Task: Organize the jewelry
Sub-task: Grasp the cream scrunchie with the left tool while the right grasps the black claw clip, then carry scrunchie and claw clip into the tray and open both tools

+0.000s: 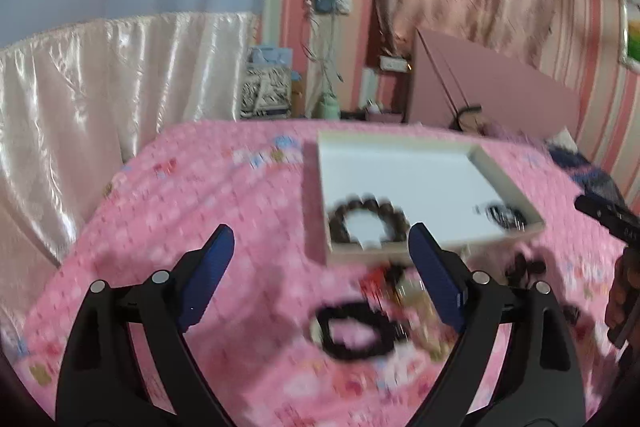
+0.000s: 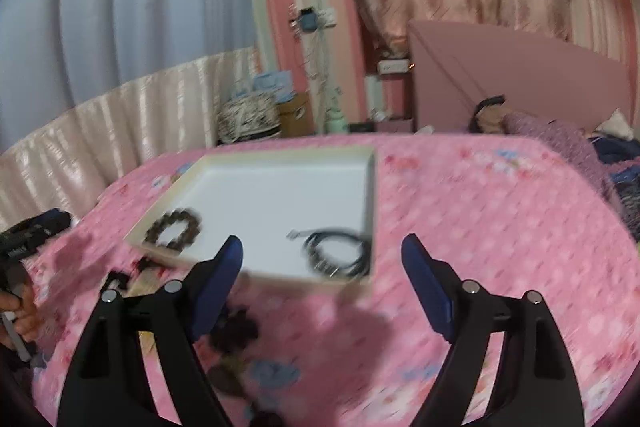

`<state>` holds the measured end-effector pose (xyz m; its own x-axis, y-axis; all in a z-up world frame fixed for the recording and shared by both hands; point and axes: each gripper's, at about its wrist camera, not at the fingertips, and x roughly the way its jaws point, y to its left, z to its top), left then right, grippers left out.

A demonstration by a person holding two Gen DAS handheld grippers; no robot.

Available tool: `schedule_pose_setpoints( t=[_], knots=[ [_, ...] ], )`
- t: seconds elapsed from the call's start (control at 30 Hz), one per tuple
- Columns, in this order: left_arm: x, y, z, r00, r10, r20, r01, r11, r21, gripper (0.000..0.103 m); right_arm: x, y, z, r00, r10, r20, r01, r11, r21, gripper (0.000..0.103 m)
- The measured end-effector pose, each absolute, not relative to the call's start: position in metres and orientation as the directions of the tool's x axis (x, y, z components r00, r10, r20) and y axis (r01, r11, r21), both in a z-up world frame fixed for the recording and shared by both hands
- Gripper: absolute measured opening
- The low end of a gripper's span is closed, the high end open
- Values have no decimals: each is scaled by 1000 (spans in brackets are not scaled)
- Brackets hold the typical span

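Observation:
A shallow white tray (image 1: 404, 171) (image 2: 280, 195) lies on the pink bedspread. Inside it are a brown bead bracelet (image 1: 360, 205) (image 2: 188, 218) and a coiled black cord piece (image 1: 504, 215) (image 2: 356, 265). On the bedspread in front of the tray lie a black bead bracelet (image 1: 352, 350), a blurred red and gold piece (image 1: 404, 291) and dark loose beads (image 1: 524, 267) (image 2: 236, 331). My left gripper (image 1: 320, 231) hovers open above the black bracelet, holding nothing. My right gripper (image 2: 323, 241) is open over the tray's near edge, also without anything in it.
The pink bedspread (image 2: 480, 227) spreads wide to the right of the tray. A cream satin drape (image 1: 80, 107) hangs at the left. A pink headboard (image 2: 520, 75) and someone in purple (image 2: 552, 135) are at the far right. Boxes and clutter (image 2: 256, 107) stand beyond the bed.

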<state>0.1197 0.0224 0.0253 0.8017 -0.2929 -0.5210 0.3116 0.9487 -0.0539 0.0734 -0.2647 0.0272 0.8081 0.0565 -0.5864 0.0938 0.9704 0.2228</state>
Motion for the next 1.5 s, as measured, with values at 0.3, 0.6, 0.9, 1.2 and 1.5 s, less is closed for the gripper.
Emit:
schedule_pose_setpoints(
  t=[0.3,0.6,0.9,1.2,1.5],
  knots=[
    [96,-51,-22,717,-334,-612,453,890,45,76,71,-227,0,782,131,-609,21,972,236,82],
    [114,-61,-43,631,-351,-692,483,876,-4,25,72,-229,-12,755,145,-639,26,968,250,82],
    [117,-71,-49,588,-375,-717,530,848,-8,5,82,-216,-18,715,173,-677,-10,971,238,81],
    [115,-65,-44,609,-397,-687,519,854,-33,3,93,-202,-27,660,211,-722,-68,973,222,63],
    [109,-55,-36,632,-412,-657,507,860,-52,3,90,-198,-24,660,228,-716,-91,970,225,45]
  ],
)
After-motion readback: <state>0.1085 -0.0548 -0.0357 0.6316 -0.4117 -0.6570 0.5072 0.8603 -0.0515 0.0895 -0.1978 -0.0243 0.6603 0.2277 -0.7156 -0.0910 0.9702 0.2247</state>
